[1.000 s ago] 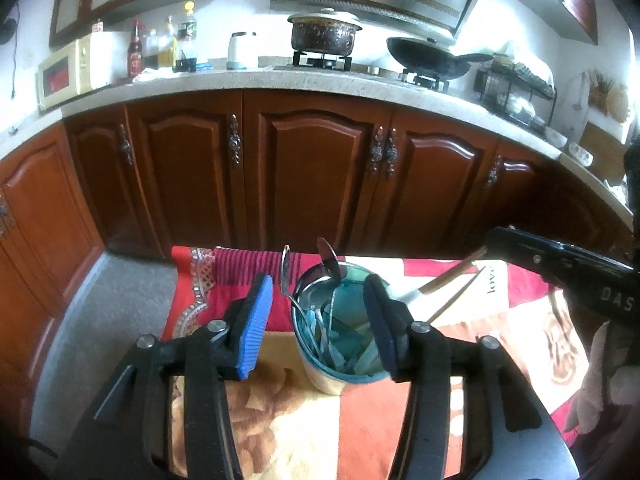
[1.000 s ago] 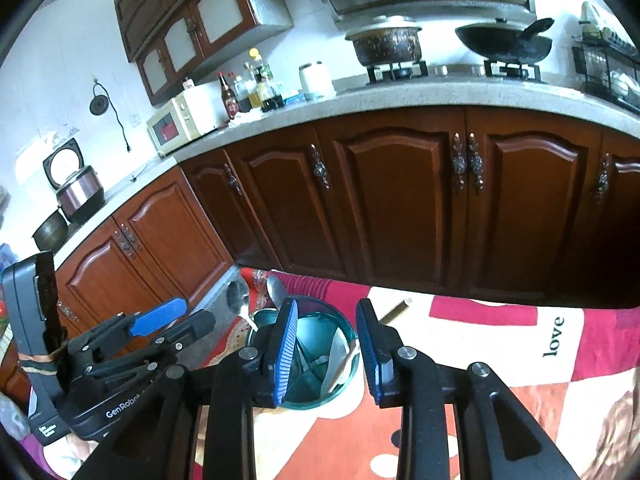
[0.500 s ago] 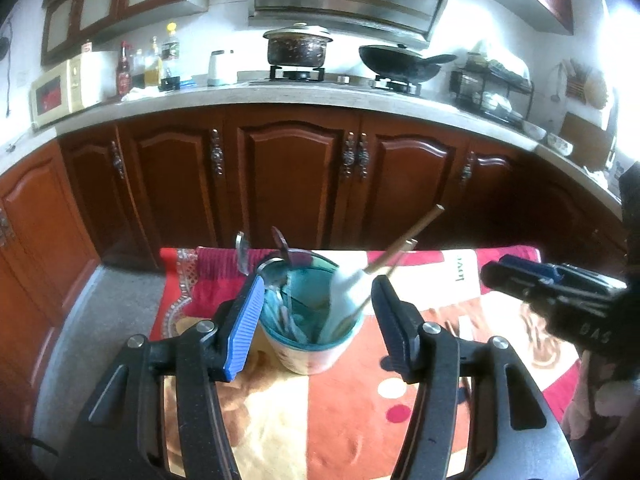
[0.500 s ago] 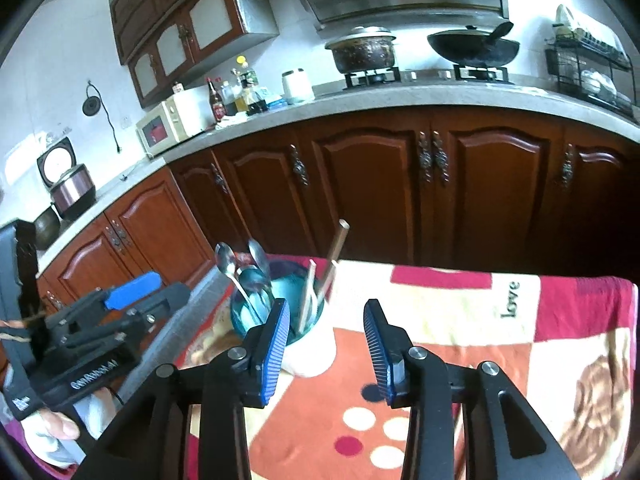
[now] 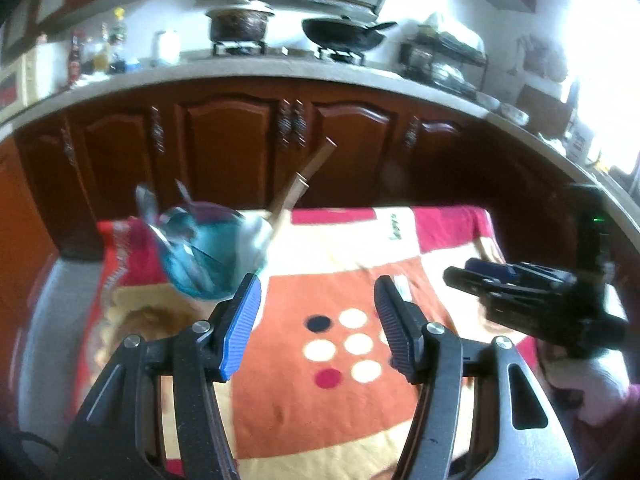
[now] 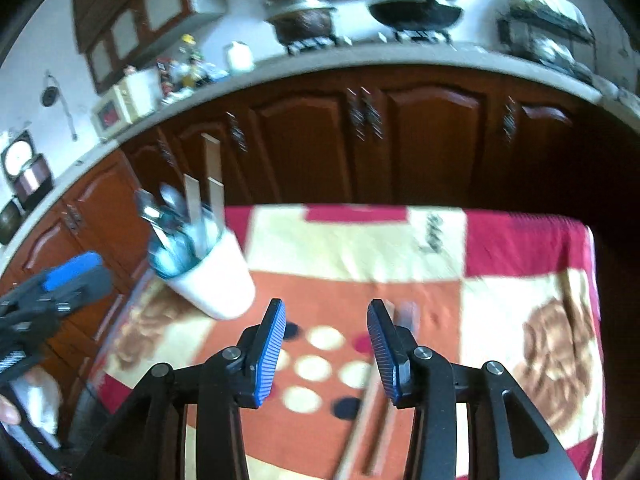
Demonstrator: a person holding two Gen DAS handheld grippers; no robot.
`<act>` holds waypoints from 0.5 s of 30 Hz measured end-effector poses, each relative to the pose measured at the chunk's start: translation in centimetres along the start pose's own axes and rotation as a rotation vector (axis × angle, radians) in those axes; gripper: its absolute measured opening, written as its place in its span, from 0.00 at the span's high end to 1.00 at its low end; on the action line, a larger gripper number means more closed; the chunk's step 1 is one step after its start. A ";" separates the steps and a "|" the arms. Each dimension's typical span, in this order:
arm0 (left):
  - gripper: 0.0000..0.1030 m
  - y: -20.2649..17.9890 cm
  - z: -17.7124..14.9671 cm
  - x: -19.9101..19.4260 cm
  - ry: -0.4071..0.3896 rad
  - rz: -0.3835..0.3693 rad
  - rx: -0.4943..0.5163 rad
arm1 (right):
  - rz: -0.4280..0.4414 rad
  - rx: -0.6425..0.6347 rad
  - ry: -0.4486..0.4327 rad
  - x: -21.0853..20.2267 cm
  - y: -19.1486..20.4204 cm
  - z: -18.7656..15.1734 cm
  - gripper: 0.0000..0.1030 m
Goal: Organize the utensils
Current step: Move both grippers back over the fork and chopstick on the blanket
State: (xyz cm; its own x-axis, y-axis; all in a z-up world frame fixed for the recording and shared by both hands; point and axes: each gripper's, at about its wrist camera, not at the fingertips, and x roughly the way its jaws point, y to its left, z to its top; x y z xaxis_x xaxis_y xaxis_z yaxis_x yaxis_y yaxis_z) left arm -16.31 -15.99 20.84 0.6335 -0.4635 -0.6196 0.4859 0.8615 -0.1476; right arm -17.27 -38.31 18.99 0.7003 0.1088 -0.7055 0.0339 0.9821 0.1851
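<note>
Fingers of both grippers, left (image 5: 316,320) and right (image 6: 326,346), are spread, pinching nothing. Right view alone shows the cup's (image 6: 216,276) white wall; it holds two wooden handles (image 6: 211,176) at the bench's (image 6: 520,280) left.

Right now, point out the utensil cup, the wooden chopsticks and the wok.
utensil cup (image 6: 218,280), right wrist view, on its white outer wall.
wooden chopsticks (image 6: 212,168), right wrist view, on one upper shaft.
wok (image 5: 340,36), left wrist view, on its black bowl.
</note>
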 end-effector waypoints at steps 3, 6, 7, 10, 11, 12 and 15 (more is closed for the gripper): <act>0.43 -1.4 -1.1 1.8 0.050 -0.021 0.014 | -0.054 0.046 0.067 2.6 -3.2 -1.5 0.63; 0.43 -2.7 -2.3 3.7 0.102 -0.040 0.028 | -0.064 0.092 0.136 5.5 -5.6 -2.9 0.68; 0.43 -3.0 -2.6 4.3 0.116 -0.047 0.031 | -0.067 0.097 0.150 6.3 -5.9 -3.2 0.69; 0.43 -3.3 -3.2 6.0 0.158 -0.068 0.022 | -0.058 0.111 0.187 9.1 -7.1 -3.6 0.71; 0.43 -3.3 -3.3 6.5 0.170 -0.075 0.015 | -0.050 0.113 0.187 9.8 -7.4 -3.5 0.71; 0.43 -3.3 -3.3 7.0 0.182 -0.084 0.007 | -0.046 0.113 0.184 10.2 -7.5 -3.4 0.71; 0.43 -3.0 -3.5 8.5 0.216 -0.118 -0.020 | -0.049 0.120 0.174 12.0 -8.8 -2.9 0.71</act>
State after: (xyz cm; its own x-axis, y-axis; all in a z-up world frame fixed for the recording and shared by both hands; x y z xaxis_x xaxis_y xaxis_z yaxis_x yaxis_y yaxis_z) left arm -14.50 -21.79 13.35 0.4285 -0.5077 -0.7474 0.5357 0.8089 -0.2423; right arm -11.21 -45.19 6.96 0.5628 0.0963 -0.8210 0.1570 0.9627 0.2205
